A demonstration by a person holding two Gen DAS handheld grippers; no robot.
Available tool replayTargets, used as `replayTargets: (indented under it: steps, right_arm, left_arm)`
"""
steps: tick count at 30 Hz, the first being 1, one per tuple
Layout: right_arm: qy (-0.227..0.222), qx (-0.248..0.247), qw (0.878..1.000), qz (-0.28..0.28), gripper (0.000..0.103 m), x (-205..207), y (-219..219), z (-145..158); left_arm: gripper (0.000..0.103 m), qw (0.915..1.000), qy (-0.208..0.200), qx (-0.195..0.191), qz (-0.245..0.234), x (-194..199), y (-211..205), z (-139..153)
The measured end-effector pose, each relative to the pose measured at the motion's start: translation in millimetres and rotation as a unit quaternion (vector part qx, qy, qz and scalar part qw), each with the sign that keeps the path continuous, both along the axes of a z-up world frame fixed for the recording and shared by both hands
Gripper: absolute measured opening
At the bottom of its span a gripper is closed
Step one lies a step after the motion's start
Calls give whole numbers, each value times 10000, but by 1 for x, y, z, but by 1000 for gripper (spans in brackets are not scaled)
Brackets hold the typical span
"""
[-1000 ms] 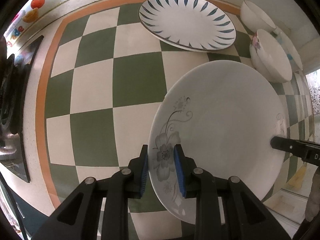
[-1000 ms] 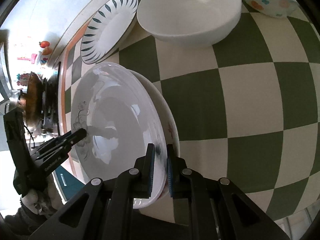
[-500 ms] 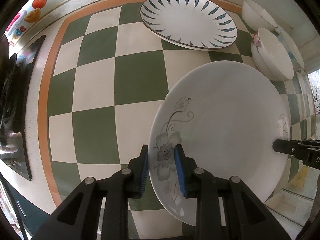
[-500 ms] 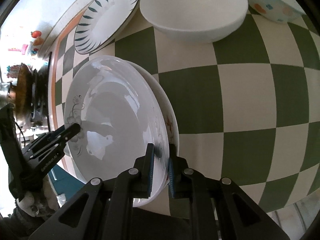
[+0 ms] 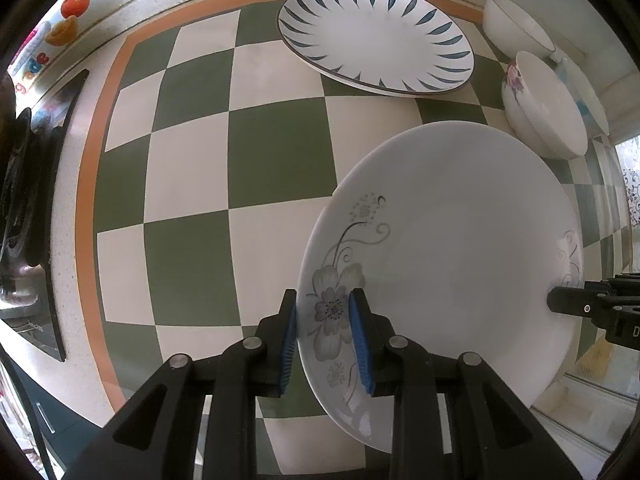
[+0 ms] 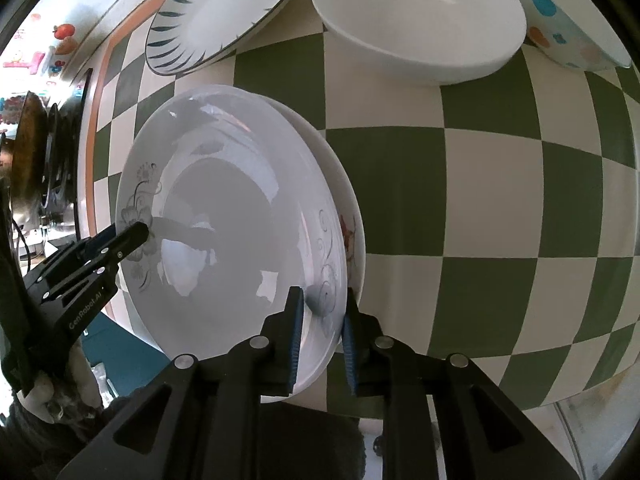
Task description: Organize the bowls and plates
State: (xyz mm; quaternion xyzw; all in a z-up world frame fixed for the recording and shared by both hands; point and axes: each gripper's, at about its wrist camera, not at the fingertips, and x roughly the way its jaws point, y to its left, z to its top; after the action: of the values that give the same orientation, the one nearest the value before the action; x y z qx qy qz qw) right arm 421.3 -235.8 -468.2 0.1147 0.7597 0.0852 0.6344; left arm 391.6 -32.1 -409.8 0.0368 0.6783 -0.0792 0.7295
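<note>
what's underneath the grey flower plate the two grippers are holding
Under the grey flower plate sits another white plate; only its right rim, with a red-orange motif, shows. The rest is covered.

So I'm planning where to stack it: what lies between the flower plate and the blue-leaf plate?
Only bare checkered cloth between the flower plate and the blue-leaf plate, seen in the left wrist view.

Left wrist view: close above the checkered tabletop (image 5: 192,168), facing along the left tongs (image 5: 322,336) toward the back wall. Right wrist view: equally close, facing leftward across the same floral plate (image 6: 224,240) from its opposite rim. Shared: that plate (image 5: 460,248), the striped plate (image 5: 376,36), each other's tongs.
</note>
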Motion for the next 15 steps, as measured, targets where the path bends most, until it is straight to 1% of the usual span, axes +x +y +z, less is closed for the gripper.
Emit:
replayTargets:
  steps: [5, 10, 13, 15]
  right_arm:
    - [155, 195, 9997, 7, 21, 4, -3, -5]
    - [277, 583, 9975, -271, 26, 9, -24, -7]
    - [296, 402, 9986, -202, 26, 10, -33, -1]
    - [302, 626, 9973, -249, 26, 12, -41, 7]
  left_arm:
    - [24, 9998, 138, -104, 10, 3, 4, -1]
    - [24, 9993, 287, -231, 61, 6, 12, 0]
    - [24, 9988, 249, -385, 168, 9, 21, 14]
    - [24, 9985, 170, -457, 246, 14, 26, 27]
